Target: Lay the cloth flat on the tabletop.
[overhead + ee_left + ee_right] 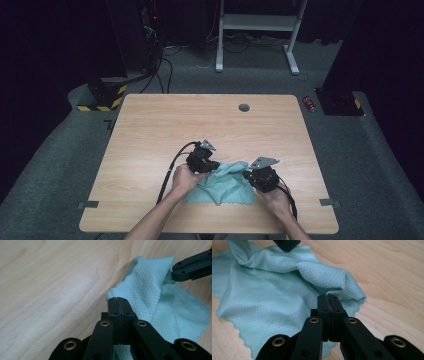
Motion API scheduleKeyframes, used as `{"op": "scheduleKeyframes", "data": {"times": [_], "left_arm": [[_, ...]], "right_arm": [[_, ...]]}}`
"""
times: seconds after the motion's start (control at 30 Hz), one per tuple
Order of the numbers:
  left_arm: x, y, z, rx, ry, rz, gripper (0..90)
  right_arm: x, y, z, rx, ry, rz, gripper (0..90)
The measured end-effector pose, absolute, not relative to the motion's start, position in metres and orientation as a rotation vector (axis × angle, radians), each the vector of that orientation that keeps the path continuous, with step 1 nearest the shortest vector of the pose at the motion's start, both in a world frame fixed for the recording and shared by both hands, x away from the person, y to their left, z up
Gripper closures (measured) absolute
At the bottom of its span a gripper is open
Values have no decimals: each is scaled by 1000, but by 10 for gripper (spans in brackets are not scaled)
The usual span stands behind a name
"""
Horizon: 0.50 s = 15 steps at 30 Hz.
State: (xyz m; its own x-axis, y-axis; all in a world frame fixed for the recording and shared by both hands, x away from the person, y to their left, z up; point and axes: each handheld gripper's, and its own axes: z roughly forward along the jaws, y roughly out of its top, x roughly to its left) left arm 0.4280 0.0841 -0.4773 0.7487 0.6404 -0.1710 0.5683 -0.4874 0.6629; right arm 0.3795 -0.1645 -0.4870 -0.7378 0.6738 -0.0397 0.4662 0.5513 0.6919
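A light teal cloth (225, 185) lies partly bunched on the wooden table (200, 120), close to its near edge. My left gripper (215, 167) meets the cloth's upper left part. In the left gripper view its jaws (117, 300) are shut on a scalloped edge of the cloth (150, 290), and a strip of fabric shows between them lower down. My right gripper (246, 175) holds the cloth's upper right corner. Its jaws (328, 297) are shut on a raised fold of the cloth (274, 290). Between the two grips the fabric is lifted and wrinkled.
A round cable hole (244, 107) sits at the table's far side. On the floor beyond are a red can (309, 103), a white desk frame (257, 22) and a yellow-black striped base (102, 97). Grey tape tabs mark the table's near corners.
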Motion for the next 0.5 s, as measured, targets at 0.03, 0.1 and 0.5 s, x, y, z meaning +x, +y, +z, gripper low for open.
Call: {"op": "scheduleKeyframes", "data": {"times": [0.03, 0.1, 0.5], "left_arm": [[428, 87, -474, 2204, 904, 151, 900], [427, 93, -468, 2187, 909, 204, 899], [460, 111, -453, 2170, 984, 507, 899]], "right_arm": [[381, -165, -485, 944, 2481, 979, 895], [385, -164, -479, 949, 2464, 978, 895], [456, -133, -450, 954, 2405, 822, 894]]}}
